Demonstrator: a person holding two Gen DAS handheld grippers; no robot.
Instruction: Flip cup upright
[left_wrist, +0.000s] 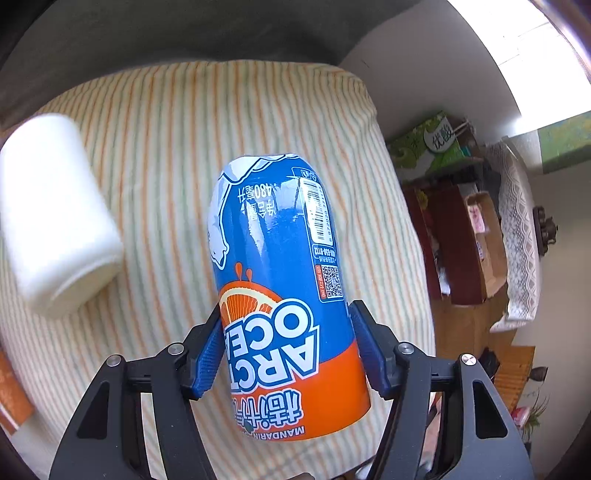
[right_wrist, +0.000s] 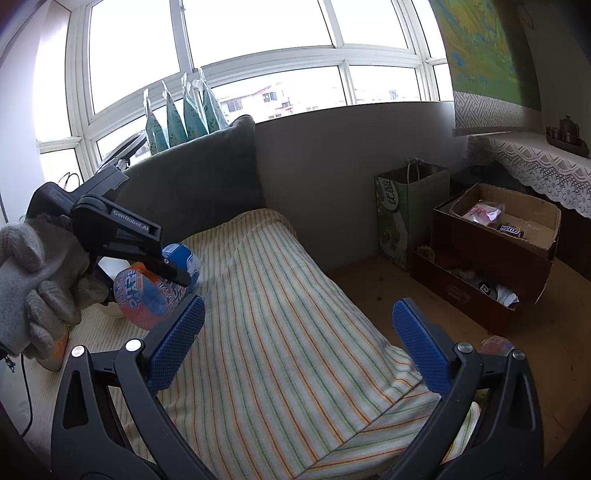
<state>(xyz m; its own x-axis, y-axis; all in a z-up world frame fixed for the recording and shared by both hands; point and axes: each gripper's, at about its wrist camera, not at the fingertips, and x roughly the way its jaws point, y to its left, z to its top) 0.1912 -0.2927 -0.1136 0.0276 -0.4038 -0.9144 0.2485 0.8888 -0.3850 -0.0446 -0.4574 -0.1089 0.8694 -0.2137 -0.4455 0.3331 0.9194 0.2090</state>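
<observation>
Sideways blue-orange cup (left_wrist: 280, 295) clamped in left gripper (left_wrist: 286, 347), right gripper (right_wrist: 299, 339) spread, holding nothing.

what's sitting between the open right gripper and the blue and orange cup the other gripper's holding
Nothing but bare striped cloth, seen in the right wrist view: the right gripper hangs open, the cup held off to its left.

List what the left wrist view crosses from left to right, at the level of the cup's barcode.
White cylinder lying on the striped cloth → blue-and-orange Arctic Ocean cup held in the left gripper → brown cardboard boxes → white lace cloth.
</observation>
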